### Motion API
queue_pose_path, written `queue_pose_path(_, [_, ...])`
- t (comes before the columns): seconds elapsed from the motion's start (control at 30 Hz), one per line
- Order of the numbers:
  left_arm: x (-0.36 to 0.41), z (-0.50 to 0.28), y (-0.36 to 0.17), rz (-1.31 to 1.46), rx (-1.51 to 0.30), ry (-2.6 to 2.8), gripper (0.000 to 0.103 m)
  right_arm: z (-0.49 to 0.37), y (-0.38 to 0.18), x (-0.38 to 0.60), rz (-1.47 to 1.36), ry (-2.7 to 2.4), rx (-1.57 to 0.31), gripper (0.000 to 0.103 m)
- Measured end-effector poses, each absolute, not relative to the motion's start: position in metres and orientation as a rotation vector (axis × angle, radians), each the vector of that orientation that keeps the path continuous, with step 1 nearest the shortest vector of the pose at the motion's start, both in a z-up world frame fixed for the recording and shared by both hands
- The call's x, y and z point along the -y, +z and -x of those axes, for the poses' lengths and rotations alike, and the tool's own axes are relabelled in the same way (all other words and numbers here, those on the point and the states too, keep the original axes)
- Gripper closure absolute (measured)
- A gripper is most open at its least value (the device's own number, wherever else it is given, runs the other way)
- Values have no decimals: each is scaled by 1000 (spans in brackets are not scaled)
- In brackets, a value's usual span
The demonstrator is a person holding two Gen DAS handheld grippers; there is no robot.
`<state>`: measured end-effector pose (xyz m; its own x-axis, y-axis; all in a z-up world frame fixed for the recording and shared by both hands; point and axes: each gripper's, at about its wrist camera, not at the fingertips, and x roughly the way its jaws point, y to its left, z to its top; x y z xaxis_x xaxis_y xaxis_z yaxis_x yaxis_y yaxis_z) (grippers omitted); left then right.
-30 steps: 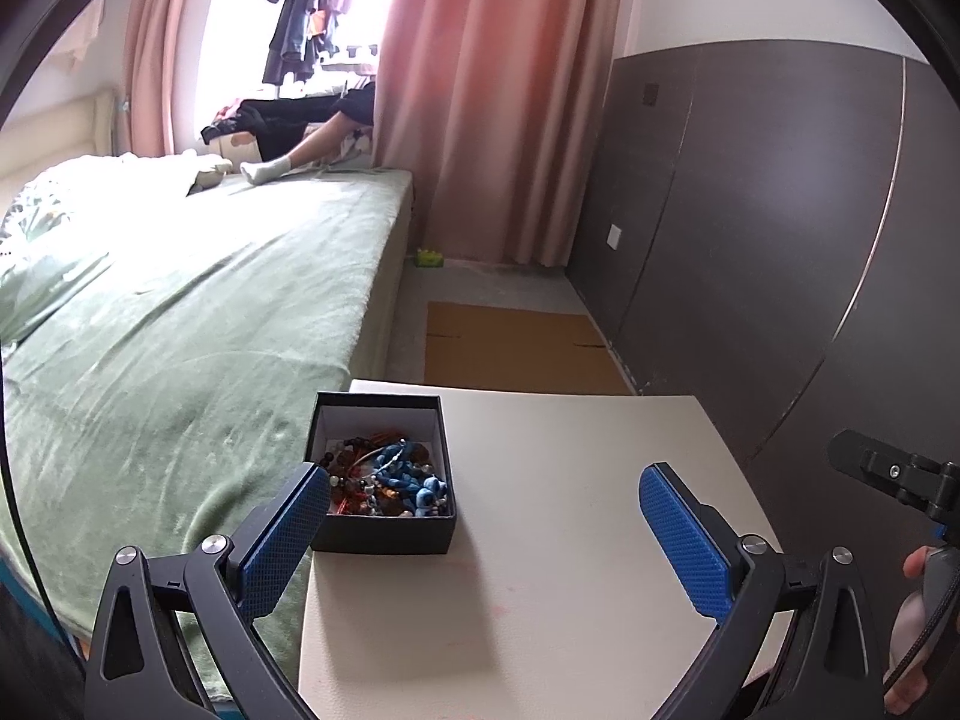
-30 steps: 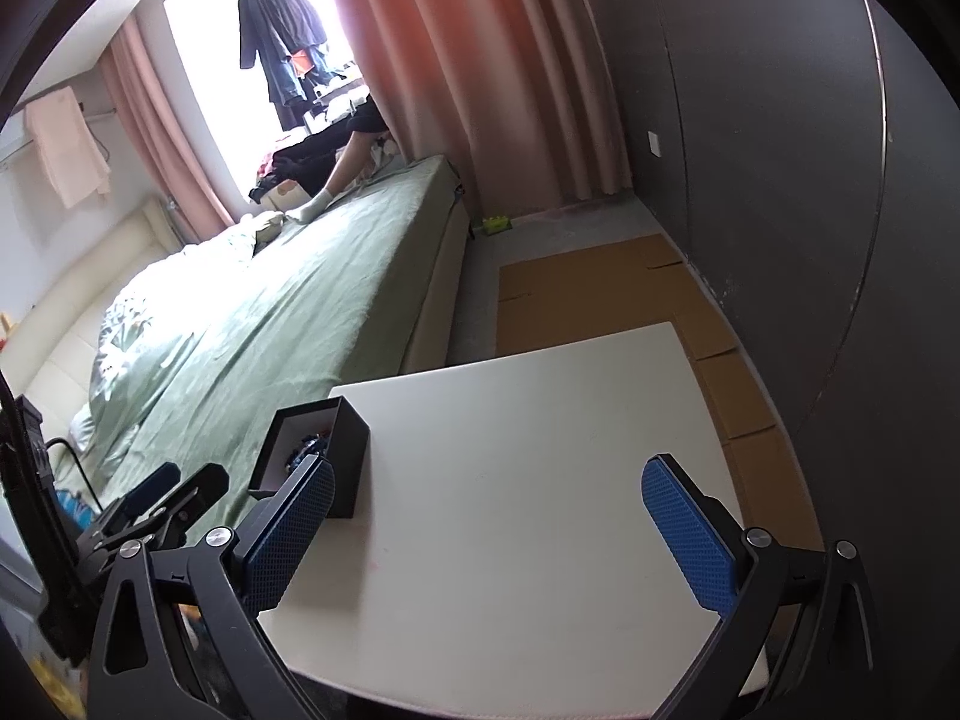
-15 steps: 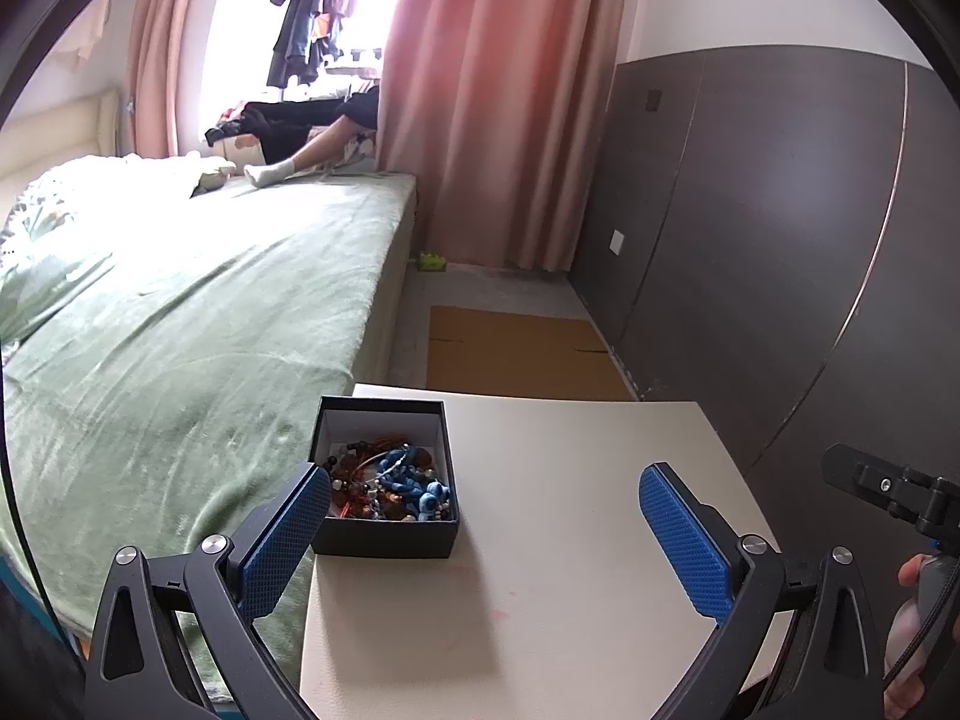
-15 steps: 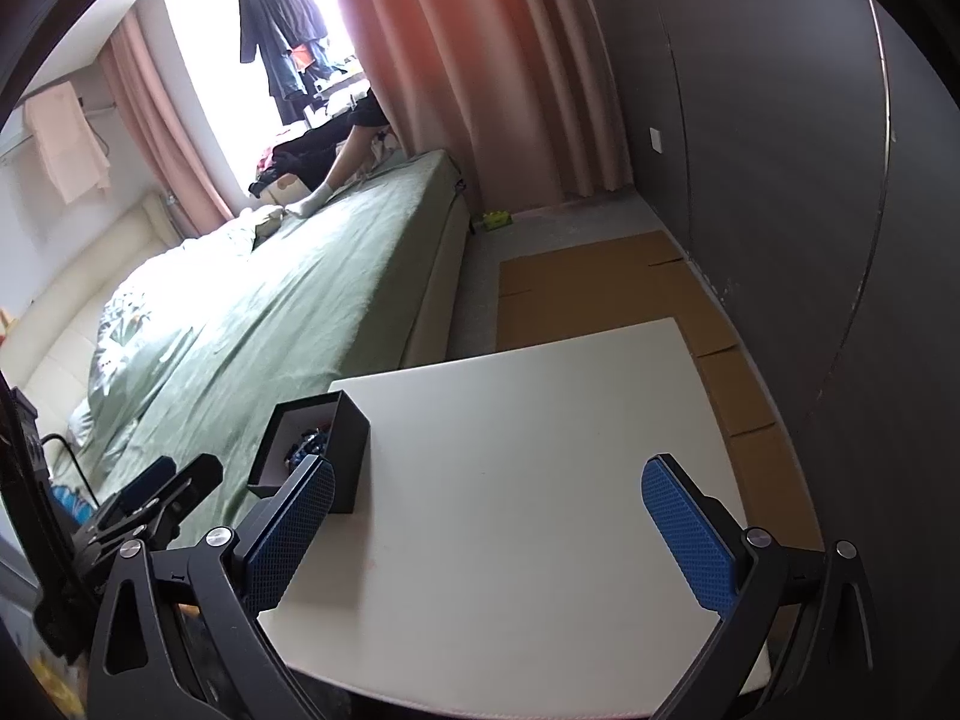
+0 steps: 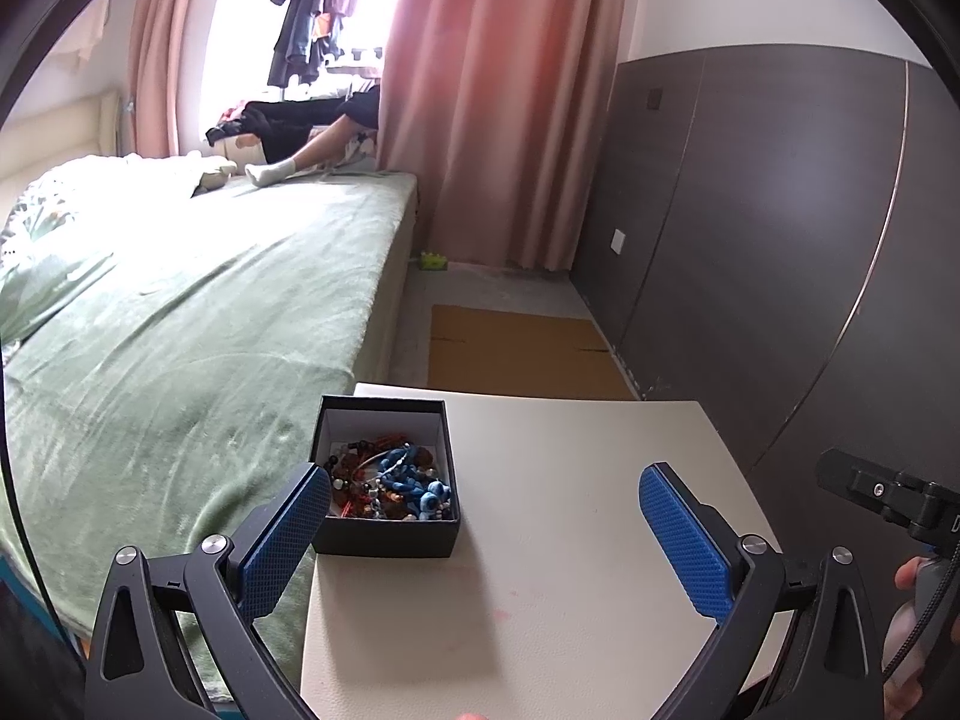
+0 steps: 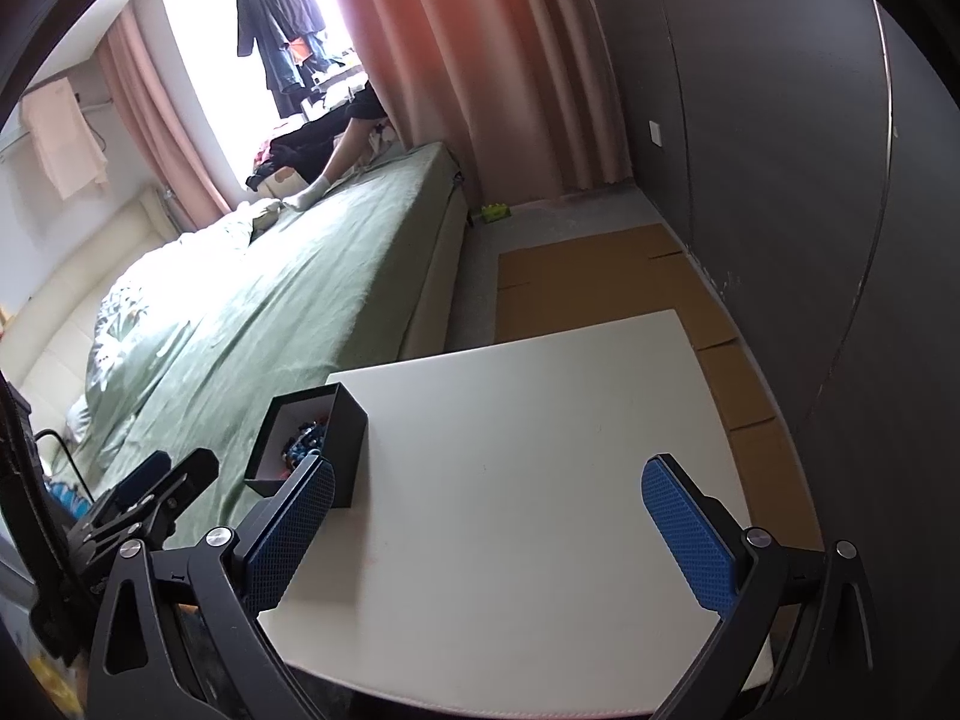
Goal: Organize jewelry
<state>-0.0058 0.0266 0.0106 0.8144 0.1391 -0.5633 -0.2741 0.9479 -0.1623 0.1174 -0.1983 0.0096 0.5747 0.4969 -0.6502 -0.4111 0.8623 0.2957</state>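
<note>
A small black box (image 5: pixel 384 531) with a white lining stands at the left edge of a cream table (image 5: pixel 540 570). It holds a tangle of bead jewelry (image 5: pixel 390 480) in blue, brown and red. My left gripper (image 5: pixel 486 504) is open and empty, its left finger just beside the box's near left corner. In the right wrist view the box (image 6: pixel 345 450) sits ahead to the left and my right gripper (image 6: pixel 489 498) is open and empty above the table (image 6: pixel 540 480). The left gripper's body (image 6: pixel 144 498) shows at the lower left there.
A bed with a green cover (image 5: pixel 180 330) runs along the table's left side, with a person's leg (image 5: pixel 300 156) at its far end. A dark panelled wall (image 5: pixel 780 240) is on the right. Flat cardboard (image 5: pixel 516 348) lies on the floor beyond the table.
Both grippers have drifted slightly; the box sits a little lower and nearer in the left wrist view. Both stay open and nothing was picked up.
</note>
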Motion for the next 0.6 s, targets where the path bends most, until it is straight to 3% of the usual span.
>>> queue_pose_path(0.6, [-19, 3, 8, 232, -582, 211, 0, -119, 5, 198, -110, 519, -808, 0])
